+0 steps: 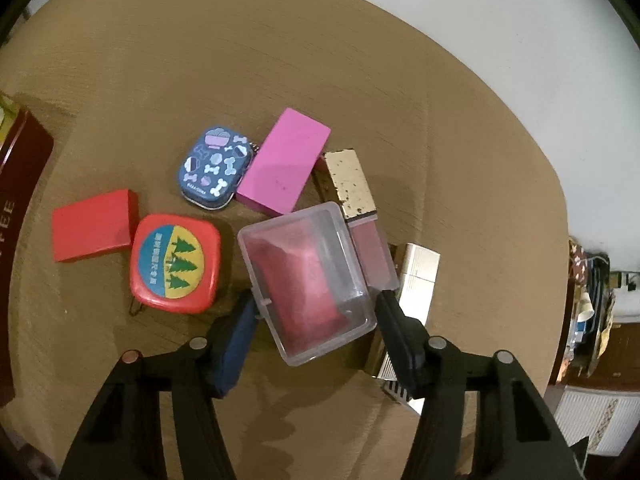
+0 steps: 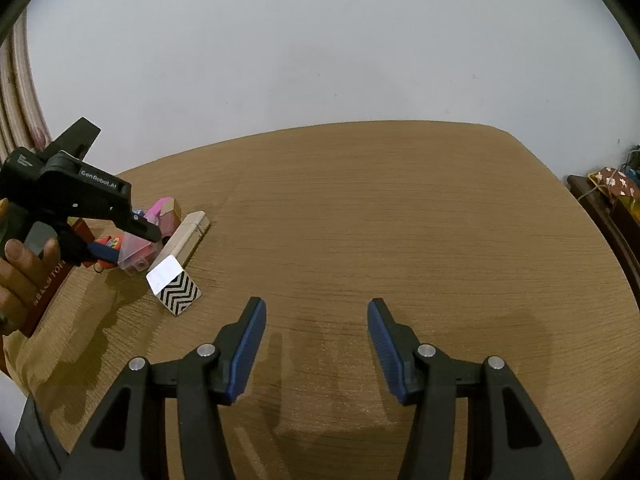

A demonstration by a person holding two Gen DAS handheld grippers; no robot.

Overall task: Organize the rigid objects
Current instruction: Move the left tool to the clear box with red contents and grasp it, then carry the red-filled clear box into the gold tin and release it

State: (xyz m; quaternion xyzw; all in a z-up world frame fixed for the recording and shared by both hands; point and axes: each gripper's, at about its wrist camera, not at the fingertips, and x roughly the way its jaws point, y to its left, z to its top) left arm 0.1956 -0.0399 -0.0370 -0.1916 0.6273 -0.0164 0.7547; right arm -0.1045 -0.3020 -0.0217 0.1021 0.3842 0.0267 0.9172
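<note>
A: Box (image 1: 308, 280), clear plastic, red block inside: table (image 1: 360, 80) centre, tape case (image 1: 176, 264) at its 9 o'clock, gold tube (image 1: 354, 184) at 1.

B: Left gripper (image 1: 316, 308) straddles it; whether the pads press, I cannot tell. Right gripper (image 2: 316, 344) released, empty.

A: Advice: square both pads on the walls, lift straight, avoid neighbours.

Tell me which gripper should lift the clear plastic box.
Left. The left gripper already straddles the clear plastic box, fingers on both sides. The right gripper stands open over bare table, away from the pile.
</note>
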